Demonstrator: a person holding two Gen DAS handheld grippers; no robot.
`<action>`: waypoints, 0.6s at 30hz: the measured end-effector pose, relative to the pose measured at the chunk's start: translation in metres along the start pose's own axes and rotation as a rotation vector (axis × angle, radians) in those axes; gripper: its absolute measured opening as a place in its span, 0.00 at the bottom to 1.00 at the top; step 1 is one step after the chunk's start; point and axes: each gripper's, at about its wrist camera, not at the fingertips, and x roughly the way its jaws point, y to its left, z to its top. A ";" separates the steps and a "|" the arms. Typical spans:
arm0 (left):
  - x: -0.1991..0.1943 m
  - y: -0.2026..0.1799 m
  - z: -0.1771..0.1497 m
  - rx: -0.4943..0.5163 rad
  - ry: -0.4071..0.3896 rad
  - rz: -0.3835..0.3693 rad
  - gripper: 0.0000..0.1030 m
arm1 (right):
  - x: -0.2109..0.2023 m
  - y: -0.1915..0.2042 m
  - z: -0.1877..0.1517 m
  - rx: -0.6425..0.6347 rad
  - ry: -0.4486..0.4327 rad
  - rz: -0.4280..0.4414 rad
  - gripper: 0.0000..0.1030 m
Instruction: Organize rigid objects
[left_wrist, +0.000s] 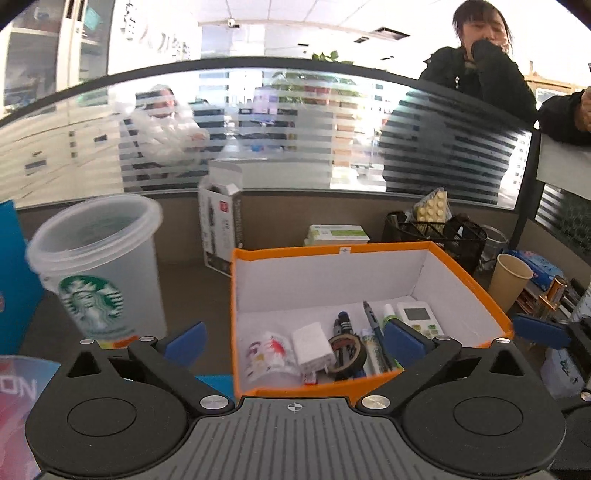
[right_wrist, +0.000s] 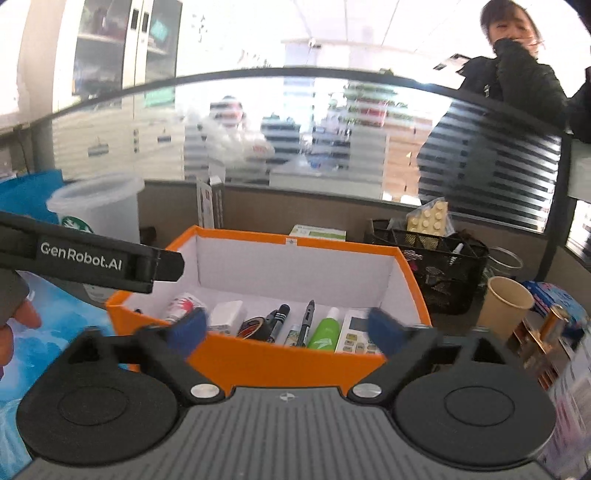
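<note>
- The orange box (left_wrist: 369, 254) sits at the centre of both views on the table (left_wrist: 184, 280) and already holds a row of small things: a white charger block (left_wrist: 311, 348), a roll of dark tape (left_wrist: 345, 352), black pens (left_wrist: 373, 321), a green-and-white tube (right_wrist: 325, 332) and a white remote (left_wrist: 417, 314)
- By that, much of the sorting looks done; what is left seems to be the loose items outside the box
- Left gripper (left_wrist: 295, 341) hangs over the near edge of the box, its blue fingers (left_wrist: 186, 341) wide apart with nothing between them
- Right gripper (right_wrist: 286, 330) is also just short of the box, fingers spread and empty
- Left of centre stands a clear Starbucks cup (left_wrist: 99, 266); behind it an opened carton (left_wrist: 221, 221)
- At the right are a black mesh basket (left_wrist: 443, 236), a paper cup (left_wrist: 511, 278) and crowded packets at the frame edge, which could hamper a reach there
- The left tool's arm crosses the left of the right wrist view, close beside the box
</note>
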 end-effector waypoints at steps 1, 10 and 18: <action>-0.006 0.001 -0.002 -0.001 -0.007 0.006 1.00 | -0.007 0.002 -0.003 0.002 -0.012 -0.007 1.00; -0.037 0.000 -0.007 0.009 -0.036 0.005 1.00 | -0.039 0.013 -0.012 0.030 -0.033 -0.022 1.00; -0.053 0.002 -0.009 0.001 -0.060 0.008 1.00 | -0.054 0.019 -0.011 0.029 -0.057 -0.022 1.00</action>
